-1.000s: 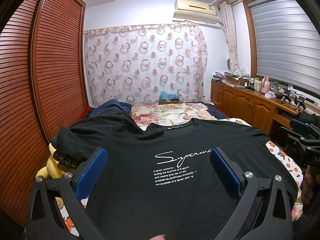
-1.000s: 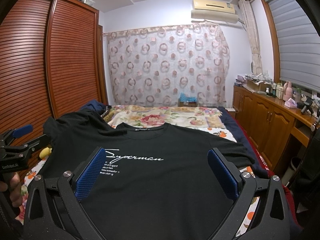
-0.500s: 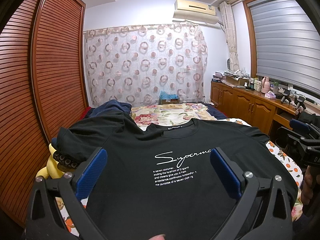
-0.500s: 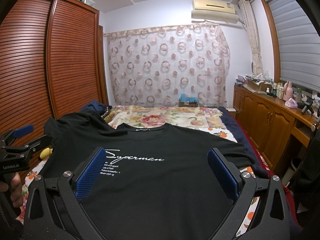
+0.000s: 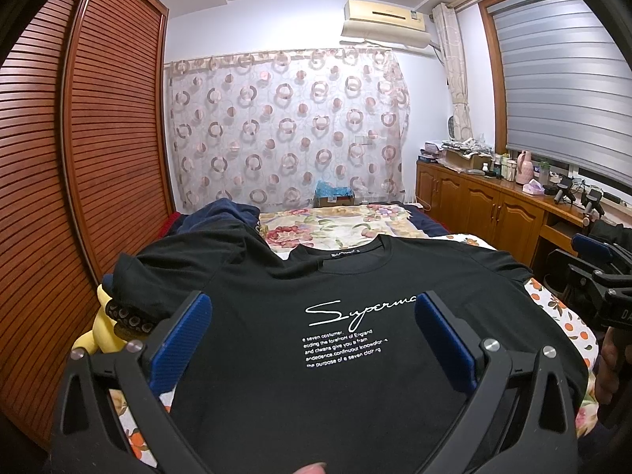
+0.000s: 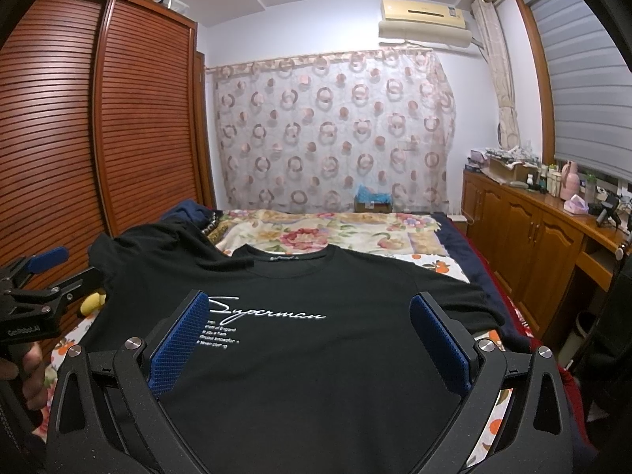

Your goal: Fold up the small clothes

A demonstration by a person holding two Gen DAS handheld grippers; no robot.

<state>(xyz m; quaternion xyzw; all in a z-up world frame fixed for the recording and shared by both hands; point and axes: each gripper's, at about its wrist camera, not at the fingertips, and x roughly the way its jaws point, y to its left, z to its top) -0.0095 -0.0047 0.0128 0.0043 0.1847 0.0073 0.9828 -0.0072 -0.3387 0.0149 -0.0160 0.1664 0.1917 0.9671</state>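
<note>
A black T-shirt lies spread flat, front up, on a bed covered with a floral bedspread, its collar toward 12 o'clock and its hem toward 6 o'clock under both cameras. White script and small lines of print cross the chest. In the left wrist view the left gripper hovers over the lower chest with its blue-padded fingers spread wide, nothing between them. In the right wrist view the right gripper hangs over the shirt's middle, jaws likewise spread apart and empty, one blue pad at 9 o'clock of the print. The shirt's sleeve at 10 o'clock is rumpled, lying near a yellow soft toy at the bed's edge beside the slatted wooden wardrobe. A dark blue garment is heaped beyond that sleeve. At 3 o'clock a wooden cabinet runs along the wall beneath a window blind, and a patterned curtain hangs at 12 o'clock under an air conditioner.
</note>
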